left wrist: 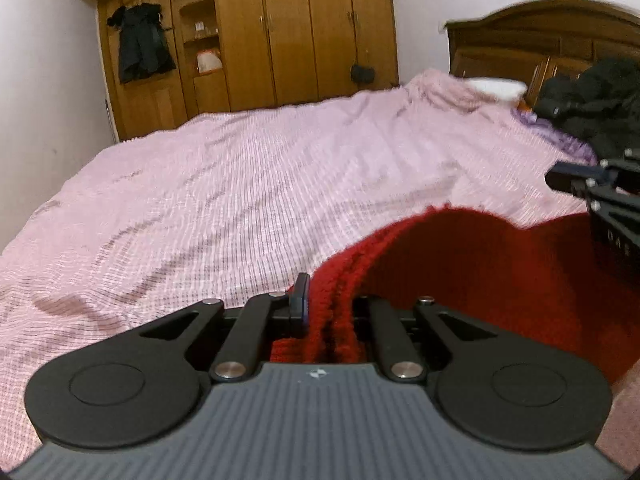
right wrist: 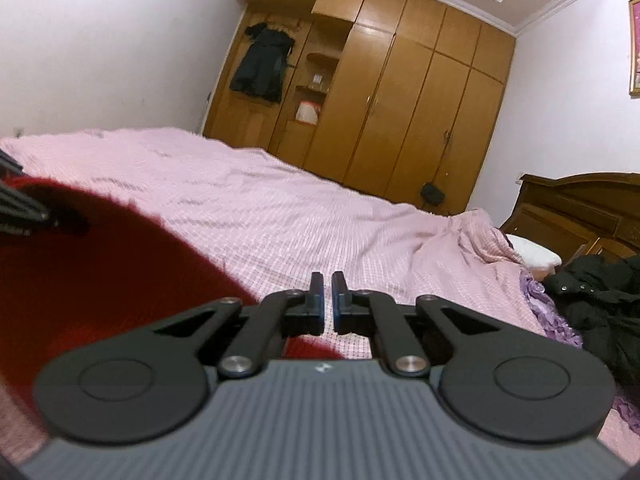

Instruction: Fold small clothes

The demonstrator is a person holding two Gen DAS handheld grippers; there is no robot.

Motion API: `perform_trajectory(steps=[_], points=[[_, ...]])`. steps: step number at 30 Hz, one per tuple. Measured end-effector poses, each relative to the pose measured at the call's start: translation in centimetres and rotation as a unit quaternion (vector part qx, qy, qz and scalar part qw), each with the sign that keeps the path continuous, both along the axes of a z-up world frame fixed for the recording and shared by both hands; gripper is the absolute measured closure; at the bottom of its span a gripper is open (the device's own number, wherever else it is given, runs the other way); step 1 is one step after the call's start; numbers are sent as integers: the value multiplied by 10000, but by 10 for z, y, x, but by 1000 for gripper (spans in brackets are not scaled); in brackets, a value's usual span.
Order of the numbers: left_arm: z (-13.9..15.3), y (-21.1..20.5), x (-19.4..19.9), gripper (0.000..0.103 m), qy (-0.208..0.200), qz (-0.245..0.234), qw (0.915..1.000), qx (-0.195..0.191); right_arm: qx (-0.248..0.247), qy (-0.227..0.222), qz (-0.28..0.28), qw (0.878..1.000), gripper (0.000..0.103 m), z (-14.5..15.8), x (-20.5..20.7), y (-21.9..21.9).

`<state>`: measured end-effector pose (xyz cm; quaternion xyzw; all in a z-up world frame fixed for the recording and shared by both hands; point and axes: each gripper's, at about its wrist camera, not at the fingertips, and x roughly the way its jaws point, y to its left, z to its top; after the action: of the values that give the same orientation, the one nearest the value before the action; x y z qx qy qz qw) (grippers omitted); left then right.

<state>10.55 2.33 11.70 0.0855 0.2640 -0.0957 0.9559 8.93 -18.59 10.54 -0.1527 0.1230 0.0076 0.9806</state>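
Observation:
A red knit garment (left wrist: 500, 276) lies on the pink checked bedspread (left wrist: 224, 184) at the near right of the left wrist view. My left gripper (left wrist: 326, 308) is shut on the garment's ribbed edge, which bunches between the fingers. The garment also shows at the left in the right wrist view (right wrist: 100, 264). My right gripper (right wrist: 328, 300) is nearly shut with a thin gap and holds nothing, just right of the garment's edge. It also shows at the right edge of the left wrist view (left wrist: 560, 180). The left gripper shows at the far left of the right wrist view (right wrist: 24, 208).
A wooden wardrobe (left wrist: 280, 32) stands beyond the bed with a black garment (left wrist: 142, 46) hanging on it. A wooden headboard (left wrist: 540, 44), a white pillow (left wrist: 500, 86), a black coat (right wrist: 600, 304) and purple frilled fabric (right wrist: 556, 320) are at the right.

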Motion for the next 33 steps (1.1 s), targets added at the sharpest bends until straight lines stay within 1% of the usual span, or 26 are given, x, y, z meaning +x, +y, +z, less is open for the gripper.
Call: perform_trajectory(steps=[2,4,6,8,9,11,12,13,14,17,19,21,24,26,27,28,29,30,31,33], points=[[-16,-2,17,94,171,89,9997,117,70,186,-53,9998,97,-11,12,-1],[-32,1,34,94,402,225,9989,79,316,459,-119,9984,96,-20,18,-7],[-49,10,51,94,727,384,9965,-147,625,713,-172,9953,96,-26,20,-17],[-66,22,67,94,1081,496,9917,-490,927,922,-294,9910,96,-31,18,-31],[-73,26,72,94,1154,527,9902,-582,1085,1021,-353,9882,93,-32,15,-41],[-80,29,74,94,1161,526,9896,-664,1410,1133,-404,9827,68,-34,6,-58],[-80,28,72,94,1158,518,9899,-635,1577,1132,-447,9800,42,-35,0,-66],[-81,27,72,94,1132,502,9905,-594,1798,1057,-529,9766,26,-35,-6,-77],[-82,27,72,94,1104,479,9913,-542,1943,1005,-592,9740,24,-35,-11,-86],[-85,20,71,94,1059,457,9923,-449,2201,1173,-741,9656,25,-39,-15,-110],[-87,20,71,94,1059,482,9922,-440,2357,1300,-837,9594,25,-45,-12,-120],[-83,18,64,94,1067,500,9921,-439,2475,1509,-814,9536,25,-53,-5,-125],[-79,19,61,94,1065,501,9920,-455,2720,1864,-753,9411,25,-68,12,-132],[-74,20,55,94,1002,492,9922,-552,2951,2053,-667,9308,26,-75,21,-137],[-69,20,49,94,921,454,9930,-577,3075,2087,-608,9264,36,-76,20,-140],[-64,19,43,94,806,411,9944,-543,3230,2086,-484,9218,61,-76,19,-142],[-59,18,36,94,667,368,9960,-460,3340,2076,-395,9186,70,-74,16,-143],[-55,17,31,94,585,344,9968,-416,3328,1998,-429,9206,81,-72,12,-142],[-51,16,25,94,508,321,9974,-394,3198,1908,-435,9270,86,-68,9,-138],[-43,16,17,94,417,287,9978,-433,2898,1663,-437,9415,87,-58,-2,-127]])
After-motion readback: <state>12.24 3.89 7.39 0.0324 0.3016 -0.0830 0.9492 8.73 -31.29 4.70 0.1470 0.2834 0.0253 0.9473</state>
